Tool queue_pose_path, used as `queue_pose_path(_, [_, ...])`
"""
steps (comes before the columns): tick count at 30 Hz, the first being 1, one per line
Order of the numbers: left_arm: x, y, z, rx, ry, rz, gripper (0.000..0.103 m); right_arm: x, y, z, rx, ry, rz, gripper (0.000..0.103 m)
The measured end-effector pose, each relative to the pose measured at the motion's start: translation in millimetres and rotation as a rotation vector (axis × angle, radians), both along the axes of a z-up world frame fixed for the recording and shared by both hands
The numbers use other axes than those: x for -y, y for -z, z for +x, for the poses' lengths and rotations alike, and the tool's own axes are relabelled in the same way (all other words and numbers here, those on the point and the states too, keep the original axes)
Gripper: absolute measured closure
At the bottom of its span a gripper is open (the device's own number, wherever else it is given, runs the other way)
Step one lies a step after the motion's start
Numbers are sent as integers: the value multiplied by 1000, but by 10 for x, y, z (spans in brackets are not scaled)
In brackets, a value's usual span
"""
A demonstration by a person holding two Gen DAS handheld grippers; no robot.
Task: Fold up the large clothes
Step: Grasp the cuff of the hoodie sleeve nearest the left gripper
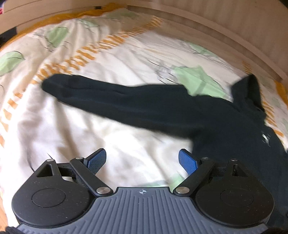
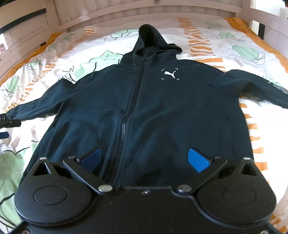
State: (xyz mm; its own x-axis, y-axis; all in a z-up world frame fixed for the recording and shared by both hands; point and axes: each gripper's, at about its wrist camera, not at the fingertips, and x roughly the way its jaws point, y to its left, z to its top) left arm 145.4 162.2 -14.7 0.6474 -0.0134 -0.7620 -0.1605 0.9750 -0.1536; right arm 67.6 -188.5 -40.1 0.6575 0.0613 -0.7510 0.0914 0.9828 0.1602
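Lying flat and zipped on the bed (image 2: pixel 225 41), the hoodie (image 2: pixel 144 108) looks soft, thick and floppy; take it at the sleeve (image 1: pixel 117 97) cuff. Left gripper (image 1: pixel 143 162) and right gripper (image 2: pixel 144 158) both gape wide, empty.

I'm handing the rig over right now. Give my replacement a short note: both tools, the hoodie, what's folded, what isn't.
Left tool: open, holding nothing, over the bedsheet just short of the hoodie's near sleeve.
Right tool: open, holding nothing, above the lower front of the hoodie.
Hoodie: flat on the bed, front up, zipped, hood toward the headboard, both sleeves spread outward.
Done: garment laid out; no fold visible.
Left: all folds. Bringing the sleeves in across the body looks like a sensible start.
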Motion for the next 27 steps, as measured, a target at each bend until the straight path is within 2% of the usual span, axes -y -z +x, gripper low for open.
queue_pose_path(3, [-256, 28, 196, -13, -46, 3, 15, -19, 6, 49, -2, -9, 2, 0])
queue_pose_path(14, [-1096, 291, 842, -66, -222, -99, 15, -150, 27, 226, -11, -47, -4, 0])
queue_pose_path(23, [-1379, 508, 1129, -54, -258, -110, 16, -279, 33, 336, -14, -76, -5, 0])
queue_pose_path(24, [-1403, 528, 1144, -50, -261, -121, 19, -287, 36, 341, -16, -78, -5, 0])
queue_pose_path(27, [-1465, 549, 1154, -40, -301, -141, 47, -303, 52, 352, -23, -82, -7, 0])
